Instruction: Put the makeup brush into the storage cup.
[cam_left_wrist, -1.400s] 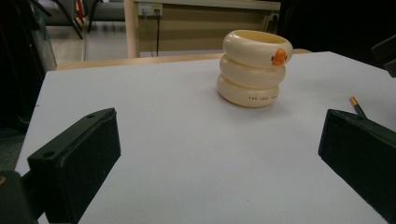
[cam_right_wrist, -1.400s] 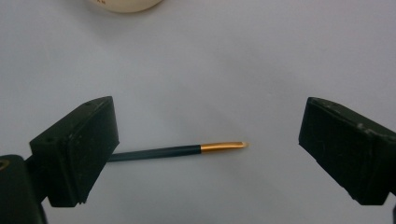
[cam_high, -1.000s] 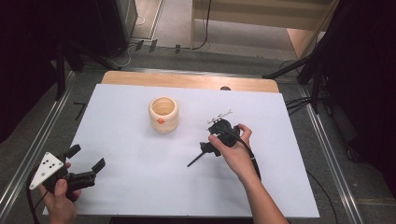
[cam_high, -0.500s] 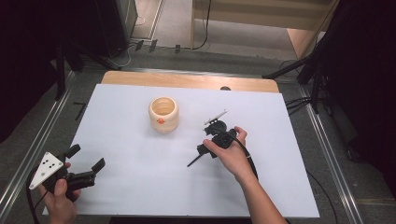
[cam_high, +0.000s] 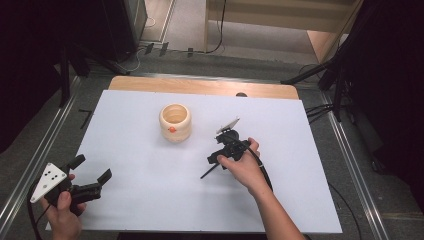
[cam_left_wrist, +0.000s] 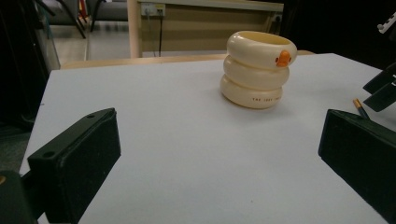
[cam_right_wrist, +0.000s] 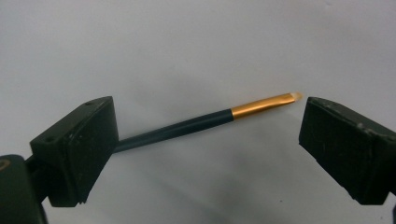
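Observation:
A thin dark brush (cam_right_wrist: 187, 127) with a gold band and a pale tip lies flat on the white table top (cam_high: 150, 200). My right gripper (cam_right_wrist: 208, 135) is open, its jaws on either side of the brush without touching it. In the high view, that gripper (cam_high: 216, 152) is right of centre, over the brush (cam_high: 206, 172). A cream ringed cup (cam_high: 175, 121) with an orange duck beak stands upright at centre back. My left gripper (cam_high: 91, 168) is open and empty at the front left, facing the cup (cam_left_wrist: 259, 70). The brush tip (cam_left_wrist: 358, 107) and the right gripper (cam_left_wrist: 380, 88) appear at the right edge of the left gripper view.
The white sheet lies on a wooden table whose bare strip (cam_high: 200, 86) runs along the far edge. Metal rails (cam_high: 45, 145) flank both sides. Cables (cam_high: 320, 110) lie on the floor to the right.
My right gripper has shifted a little left and forward, closer over the brush. The left gripper, the cup and the brush have stayed where they were.

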